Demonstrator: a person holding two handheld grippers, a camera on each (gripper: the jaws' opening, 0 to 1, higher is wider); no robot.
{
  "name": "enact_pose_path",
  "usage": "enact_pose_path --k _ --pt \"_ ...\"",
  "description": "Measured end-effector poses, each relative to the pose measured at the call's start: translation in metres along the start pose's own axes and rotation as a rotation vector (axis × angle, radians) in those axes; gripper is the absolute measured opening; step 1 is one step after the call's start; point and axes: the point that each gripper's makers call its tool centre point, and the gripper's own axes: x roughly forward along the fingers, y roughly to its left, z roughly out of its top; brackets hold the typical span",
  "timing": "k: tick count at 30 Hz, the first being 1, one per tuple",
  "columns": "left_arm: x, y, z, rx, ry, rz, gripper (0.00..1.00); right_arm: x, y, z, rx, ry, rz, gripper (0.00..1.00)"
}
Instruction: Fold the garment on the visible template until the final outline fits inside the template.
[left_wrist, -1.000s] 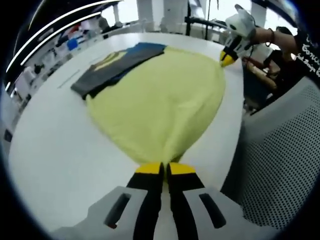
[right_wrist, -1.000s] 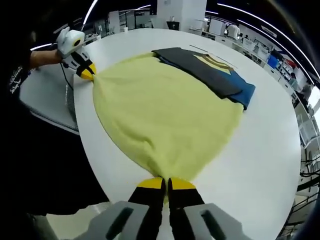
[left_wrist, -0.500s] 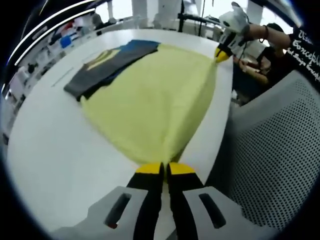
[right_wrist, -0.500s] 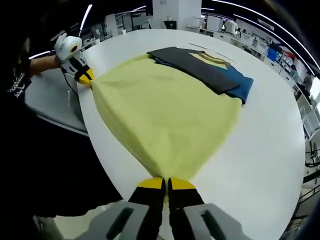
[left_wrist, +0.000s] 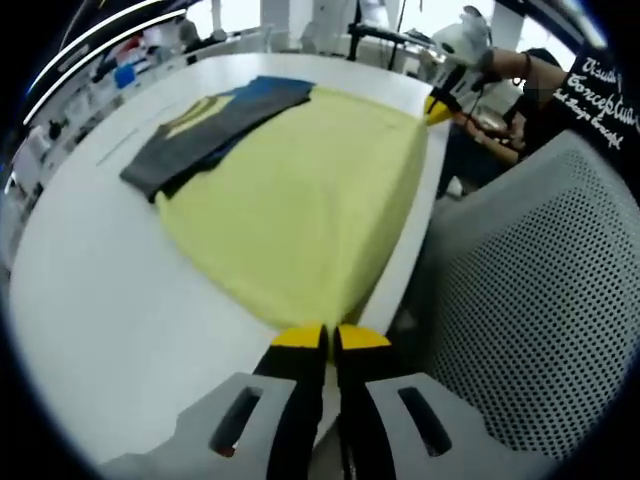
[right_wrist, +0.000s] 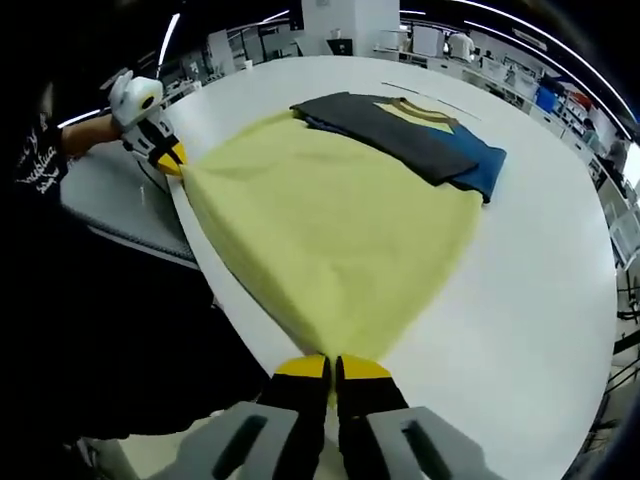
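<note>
Two corners of garment (left_wrist: 300, 215) (pinched) in tools (left_wrist: 330, 337)

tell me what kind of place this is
Probably an open lab or office workspace: a large white table, a perforated grey chair, and rows of cluttered workbenches under ceiling strip lights behind.
</note>
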Motion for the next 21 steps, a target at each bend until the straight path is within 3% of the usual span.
enact_pose_path --k 21 --pt "-0.012 -0.025 -0.013 0.014 0.053 -0.043 0.0 -0.007 0.022 -0.018 0.025 0.015 0.028 0.0"
